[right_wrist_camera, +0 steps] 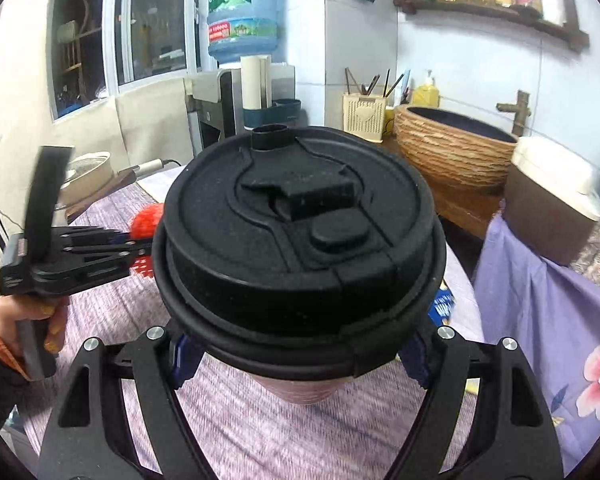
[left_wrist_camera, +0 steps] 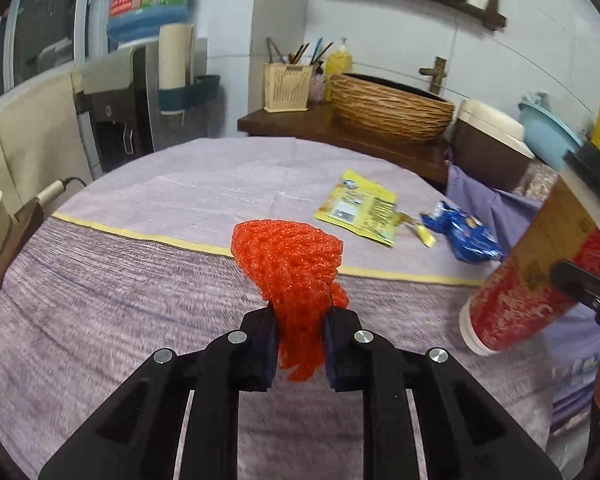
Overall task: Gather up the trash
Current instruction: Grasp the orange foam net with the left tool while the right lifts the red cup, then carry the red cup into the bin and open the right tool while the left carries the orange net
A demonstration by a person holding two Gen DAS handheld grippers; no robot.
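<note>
Left gripper (left_wrist_camera: 300,312) is pinching soft, springy orange foam netting (left_wrist_camera: 290,256) near its tail; right gripper (right_wrist_camera: 300,354), spread wide, is clasping the light, crushable lidded paper cup (right_wrist_camera: 300,240) beneath its lid.

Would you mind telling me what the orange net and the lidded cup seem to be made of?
The orange net looks like soft foam mesh, matte and spongy, bunching where the left gripper pinches it. The cup seems to be printed paper with a rolled pale rim; its lid looks like moulded black plastic, slightly grainy.
</note>
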